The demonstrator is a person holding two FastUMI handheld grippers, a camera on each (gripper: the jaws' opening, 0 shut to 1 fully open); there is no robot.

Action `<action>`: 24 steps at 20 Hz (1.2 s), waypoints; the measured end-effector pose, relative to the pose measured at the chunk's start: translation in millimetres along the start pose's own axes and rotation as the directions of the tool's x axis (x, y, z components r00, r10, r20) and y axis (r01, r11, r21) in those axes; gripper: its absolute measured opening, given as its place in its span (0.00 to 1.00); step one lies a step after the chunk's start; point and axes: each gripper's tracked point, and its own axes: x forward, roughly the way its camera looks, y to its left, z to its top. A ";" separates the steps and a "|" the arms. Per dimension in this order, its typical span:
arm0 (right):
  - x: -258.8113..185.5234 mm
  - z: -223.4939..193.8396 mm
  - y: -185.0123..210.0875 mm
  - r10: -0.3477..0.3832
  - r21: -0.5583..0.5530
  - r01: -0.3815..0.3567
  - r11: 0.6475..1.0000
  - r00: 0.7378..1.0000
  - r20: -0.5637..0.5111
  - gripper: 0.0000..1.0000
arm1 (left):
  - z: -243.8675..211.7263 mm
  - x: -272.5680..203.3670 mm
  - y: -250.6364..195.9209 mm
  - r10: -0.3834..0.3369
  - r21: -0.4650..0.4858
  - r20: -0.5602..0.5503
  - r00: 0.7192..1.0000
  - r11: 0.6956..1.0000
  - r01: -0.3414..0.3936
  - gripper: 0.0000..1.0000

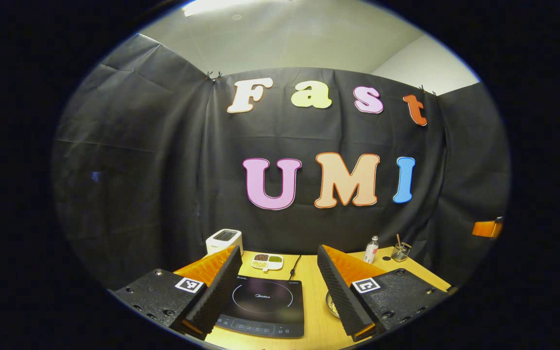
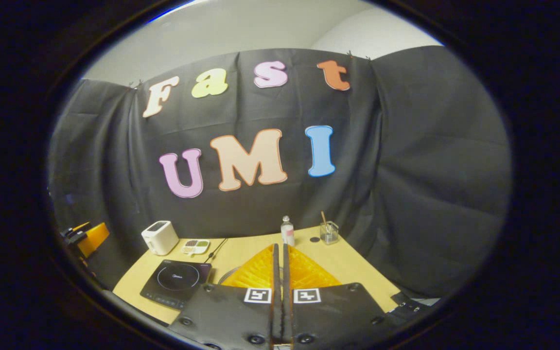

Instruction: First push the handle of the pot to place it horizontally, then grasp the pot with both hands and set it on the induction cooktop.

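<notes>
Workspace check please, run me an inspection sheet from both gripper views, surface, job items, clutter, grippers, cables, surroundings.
Surface: wooden table, bare patches visible.
Job's things: induction cooktop flat, nothing on it; pot only partly visible behind a finger, handle not visible.
Clutter: toaster, divided snack dish, small bottle and glass with stick, all toward the back.
Grippers: left gripper open above the cooktop; right gripper shut, holding nothing.
Cables: dark cord runs back from the cooktop.
Surroundings: black cloth wall, pale ceiling.
</notes>
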 end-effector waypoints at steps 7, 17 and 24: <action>33.6 -87.3 10.5 0.045 0.027 -0.040 0.999 0.980 -0.196 0.02 | -12.3 6.4 5.3 0.021 0.018 -0.030 0.999 1.000 -0.021 0.95; 51.2 -216.9 52.5 0.158 0.083 -0.135 0.987 0.808 -0.567 0.07 | -21.7 22.8 15.1 0.043 0.040 -0.059 0.997 0.998 -0.040 0.95; 43.1 -291.6 96.4 0.279 0.208 -0.187 0.960 0.597 -0.752 0.03 | -31.1 33.4 25.3 0.077 0.038 -0.089 0.993 0.997 -0.074 0.95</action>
